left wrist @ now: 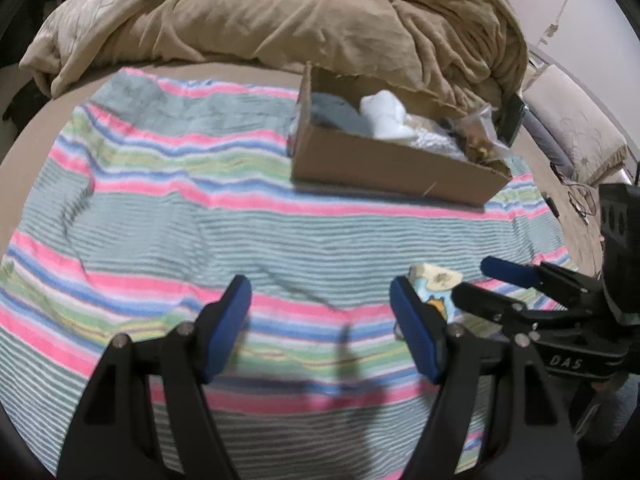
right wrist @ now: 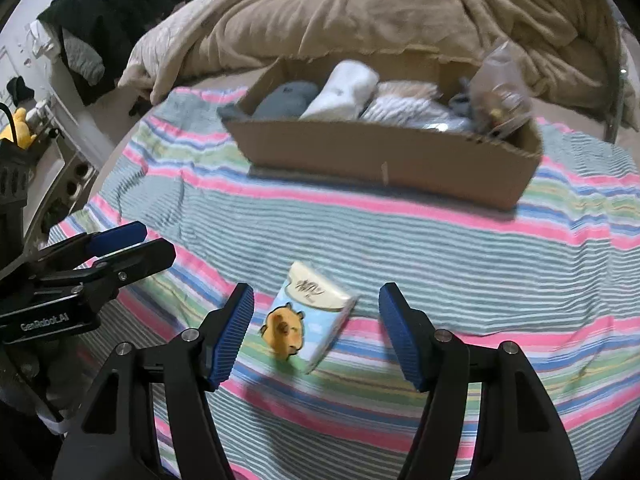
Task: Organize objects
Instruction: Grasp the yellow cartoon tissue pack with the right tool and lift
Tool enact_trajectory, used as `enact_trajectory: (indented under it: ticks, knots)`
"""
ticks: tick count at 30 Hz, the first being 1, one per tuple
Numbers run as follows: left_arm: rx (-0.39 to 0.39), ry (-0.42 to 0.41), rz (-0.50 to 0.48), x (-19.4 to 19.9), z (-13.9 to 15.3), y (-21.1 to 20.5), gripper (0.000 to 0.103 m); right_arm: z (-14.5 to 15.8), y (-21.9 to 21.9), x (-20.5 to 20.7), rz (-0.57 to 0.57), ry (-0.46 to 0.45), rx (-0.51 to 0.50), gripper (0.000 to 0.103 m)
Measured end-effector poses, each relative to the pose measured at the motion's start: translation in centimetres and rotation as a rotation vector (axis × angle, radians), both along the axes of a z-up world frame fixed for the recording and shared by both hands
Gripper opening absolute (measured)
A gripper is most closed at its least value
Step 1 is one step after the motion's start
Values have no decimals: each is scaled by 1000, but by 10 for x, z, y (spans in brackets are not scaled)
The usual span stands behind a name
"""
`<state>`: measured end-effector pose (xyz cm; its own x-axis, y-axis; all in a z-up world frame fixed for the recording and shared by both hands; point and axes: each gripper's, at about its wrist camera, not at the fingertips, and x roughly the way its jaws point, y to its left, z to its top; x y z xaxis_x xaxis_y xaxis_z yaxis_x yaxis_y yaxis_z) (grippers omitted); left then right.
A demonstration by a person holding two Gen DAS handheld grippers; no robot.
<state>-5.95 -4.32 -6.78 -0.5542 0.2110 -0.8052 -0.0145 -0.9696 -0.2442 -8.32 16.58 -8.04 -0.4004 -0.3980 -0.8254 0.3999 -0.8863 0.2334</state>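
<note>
A small tissue pack [right wrist: 310,316] with a yellow cartoon animal lies on the striped towel [right wrist: 400,248], between the open jaws of my right gripper [right wrist: 316,332], untouched. In the left wrist view the pack [left wrist: 434,284] peeks out behind the right finger of my left gripper [left wrist: 320,320], which is open and empty over the towel [left wrist: 200,220]. A cardboard box [right wrist: 384,156] holds rolled socks, folded cloths and a clear bag; it also shows in the left wrist view [left wrist: 392,168]. The right gripper [left wrist: 476,284] shows at the right edge there, the left gripper [right wrist: 136,248] at the left in the right wrist view.
A crumpled tan blanket [left wrist: 280,16] lies behind the box on the bed. A dark phone [left wrist: 514,118] leans by the box's far right end. Black clothes [right wrist: 120,4] and a yellow plush toy [right wrist: 18,128] sit off the bed at left.
</note>
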Motion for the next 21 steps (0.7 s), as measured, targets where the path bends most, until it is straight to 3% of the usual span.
enact_trajectory:
  ticks: [13, 15, 16, 21]
  knots:
    - [25, -31, 23, 9, -15, -16, 73, -41, -29, -2, 7, -87, 61, 68]
    - [20, -33, 23, 9, -17, -16, 73, -43, -29, -2, 4, -79, 68, 65]
    - [18, -33, 23, 9, -17, -15, 73, -43, -29, -2, 3, -77, 70, 56]
    - [18, -36, 20, 5, -16, -12, 73, -33, -22, -2, 12, -55, 49, 50]
